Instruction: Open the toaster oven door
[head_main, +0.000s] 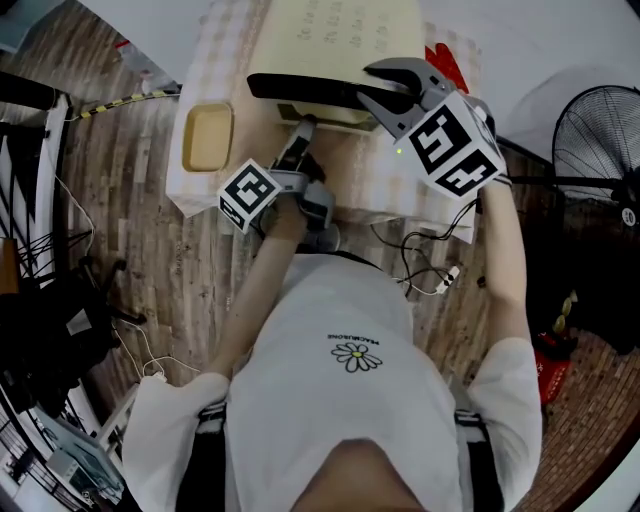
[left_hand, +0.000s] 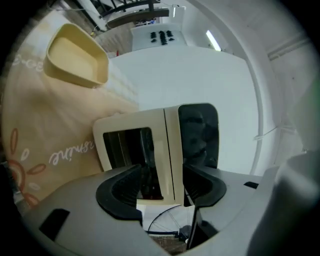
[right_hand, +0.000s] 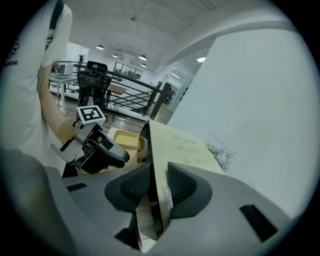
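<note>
The left gripper hangs low before the toaster oven, 2 jaws apart, gripping nothing. The oven stands on the tablecloth, door seemingly shut. The right gripper clamps its top edge. Next, I'd guess: close on the dark handle, pull down.

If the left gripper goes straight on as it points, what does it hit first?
Probably the toaster oven: the left gripper, jaws open and empty, lines up with its cream strip, and nothing shows in between.
</note>
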